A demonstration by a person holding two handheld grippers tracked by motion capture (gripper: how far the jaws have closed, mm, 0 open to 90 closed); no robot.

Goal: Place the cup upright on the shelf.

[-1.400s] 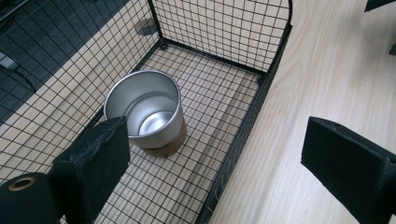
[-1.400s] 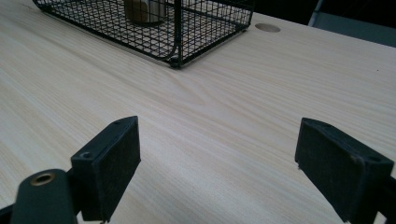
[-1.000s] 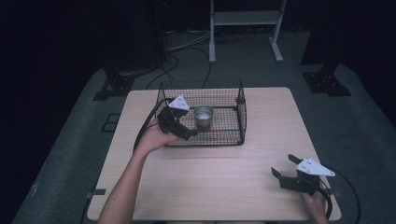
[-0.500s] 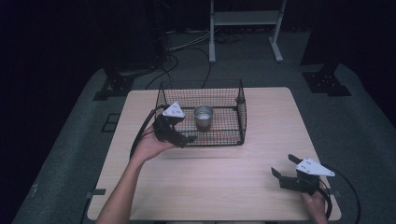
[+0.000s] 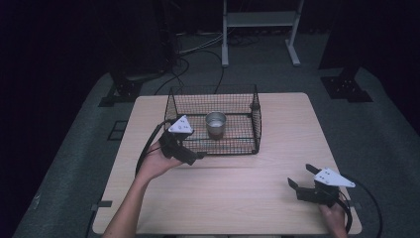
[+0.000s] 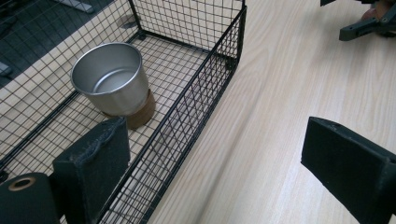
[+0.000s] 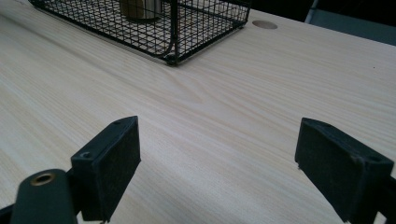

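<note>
A metal cup (image 5: 216,124) with a brown base stands upright inside a black wire basket (image 5: 255,119) at the table's far middle. My left gripper (image 5: 195,157) hovers at the basket's near-left corner, open, with nothing held. In the left gripper view the cup (image 6: 112,77) is ahead to the left. The basket's near wall (image 6: 201,93) runs between the wide-apart jaws of the left gripper (image 6: 219,163), and no pad touches it. My right gripper (image 5: 300,176) rests open near the table's front right, empty. In the right gripper view that gripper (image 7: 219,158) faces bare wood, with the basket (image 7: 205,23) and cup (image 7: 140,8) far ahead.
The light wooden table (image 5: 247,198) stands on a dark grey floor. A white metal stand (image 5: 257,20) and cables lie beyond the far edge. In the right gripper view a round hole (image 7: 265,24) marks the tabletop past the basket.
My left gripper has drawn back from above the basket beside the cup toward the near-left corner and sunk a little. The right gripper has stayed still.
</note>
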